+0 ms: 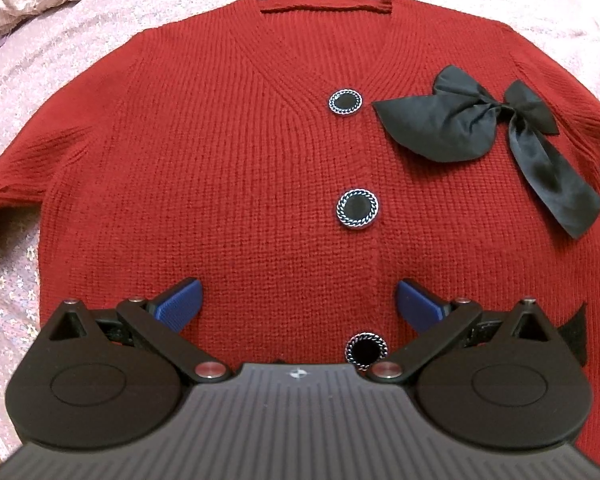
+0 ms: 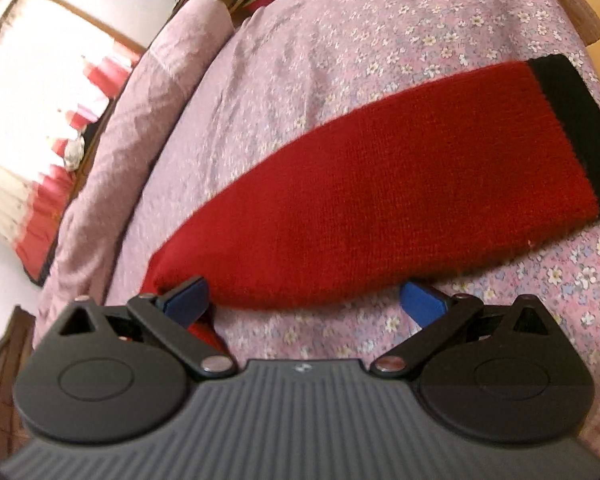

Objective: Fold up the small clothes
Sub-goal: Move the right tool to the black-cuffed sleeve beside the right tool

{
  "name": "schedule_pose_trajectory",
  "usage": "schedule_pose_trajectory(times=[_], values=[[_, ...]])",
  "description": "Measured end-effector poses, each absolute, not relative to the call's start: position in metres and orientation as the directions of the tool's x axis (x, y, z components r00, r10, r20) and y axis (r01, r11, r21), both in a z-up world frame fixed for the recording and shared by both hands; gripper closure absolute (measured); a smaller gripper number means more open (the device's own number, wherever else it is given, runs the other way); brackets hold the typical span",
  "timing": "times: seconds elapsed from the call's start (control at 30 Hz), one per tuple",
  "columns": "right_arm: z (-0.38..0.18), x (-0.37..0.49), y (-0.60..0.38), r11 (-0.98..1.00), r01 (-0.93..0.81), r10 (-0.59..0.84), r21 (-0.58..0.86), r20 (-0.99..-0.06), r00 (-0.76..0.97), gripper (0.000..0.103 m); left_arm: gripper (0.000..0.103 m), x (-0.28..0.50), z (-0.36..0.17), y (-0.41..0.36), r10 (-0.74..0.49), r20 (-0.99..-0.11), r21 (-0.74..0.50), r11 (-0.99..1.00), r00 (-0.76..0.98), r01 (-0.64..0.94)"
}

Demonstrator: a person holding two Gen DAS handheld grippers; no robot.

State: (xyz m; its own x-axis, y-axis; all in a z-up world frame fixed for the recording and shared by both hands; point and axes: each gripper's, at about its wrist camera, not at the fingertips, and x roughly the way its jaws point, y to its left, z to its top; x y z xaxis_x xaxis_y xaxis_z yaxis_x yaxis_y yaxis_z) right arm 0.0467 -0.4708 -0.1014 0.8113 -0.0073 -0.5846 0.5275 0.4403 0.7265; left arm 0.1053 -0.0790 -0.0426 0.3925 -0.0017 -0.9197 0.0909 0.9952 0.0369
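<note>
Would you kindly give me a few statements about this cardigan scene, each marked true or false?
1. The red cardigan lies front up, buttoned. True.
2. The bow is white. False: it is black.
3. The left gripper is shut on a button. False: its jaws are open and hold nothing.
4. The sleeve ends in a black cuff. True.
5. The right gripper is open. True.
6. The bedspread is plain blue. False: it is pink with small flowers.
</note>
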Motion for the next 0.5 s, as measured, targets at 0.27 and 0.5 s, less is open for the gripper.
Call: schedule_pose_trajectory(times=[0.27,0.5], values=[[-0.104,0.058,-0.476,0.39,0.567,-0.041,0.726,-0.601,0.798,0.0,0.0,0.107,-0.045,-0.078,-0.009,-0.921,0.031,0.995,0.391,0.096],[-0.088,0.052,-0.48,0.401,0.524,-0.098,0.751,-0.534,0.84,0.0,0.0,0.106,-0.046,-0.077,-0.01,-0.92,0.031,0.995,0.393,0.099]])
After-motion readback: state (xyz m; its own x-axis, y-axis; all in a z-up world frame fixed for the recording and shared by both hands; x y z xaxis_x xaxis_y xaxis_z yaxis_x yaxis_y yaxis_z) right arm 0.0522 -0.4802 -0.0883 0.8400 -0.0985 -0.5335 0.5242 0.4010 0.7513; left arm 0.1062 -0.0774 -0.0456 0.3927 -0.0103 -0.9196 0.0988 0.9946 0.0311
